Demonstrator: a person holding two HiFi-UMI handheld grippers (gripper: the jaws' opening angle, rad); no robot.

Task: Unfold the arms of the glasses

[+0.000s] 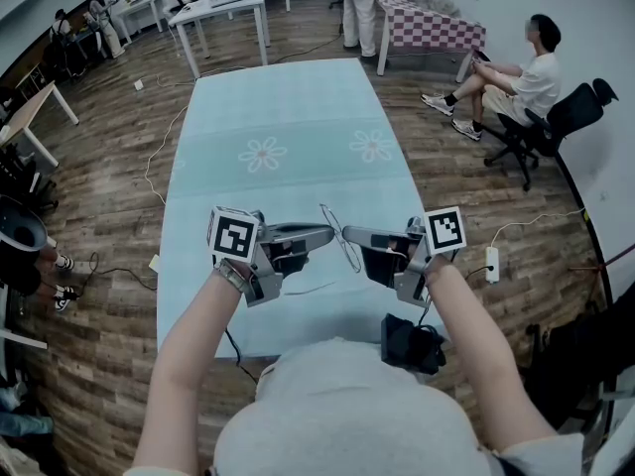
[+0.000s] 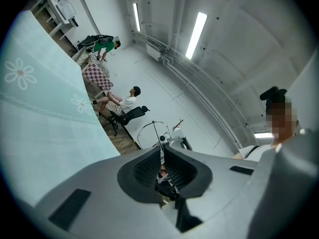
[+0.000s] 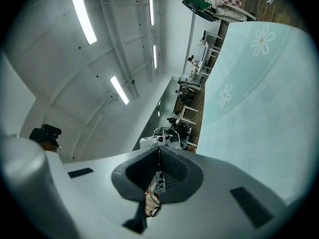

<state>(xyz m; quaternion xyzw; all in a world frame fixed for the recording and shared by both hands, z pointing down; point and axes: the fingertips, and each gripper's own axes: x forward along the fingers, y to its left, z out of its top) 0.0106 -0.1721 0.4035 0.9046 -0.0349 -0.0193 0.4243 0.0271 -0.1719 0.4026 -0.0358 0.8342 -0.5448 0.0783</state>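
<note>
Thin wire-framed glasses (image 1: 348,254) hang in the air between my two grippers, above the near end of the pale teal table (image 1: 288,107). Both grippers lie level and point at each other. My left gripper (image 1: 329,234) comes in from the left, its jaws pinched on a thin wire of the frame. In the left gripper view, the lens rim (image 2: 154,127) rises just beyond the tips of the left gripper (image 2: 162,147). My right gripper (image 1: 348,236) meets it from the right. The right gripper view shows the right gripper (image 3: 159,150) shut on a wire of the glasses (image 3: 158,135). Where the arms sit I cannot make out.
The tablecloth carries daisy prints (image 1: 262,154). A person sits on an office chair (image 1: 556,117) at the right. A power strip (image 1: 491,263) lies on the wooden floor. A black device (image 1: 412,343) hangs at my waist. Other tables (image 1: 223,8) stand at the back.
</note>
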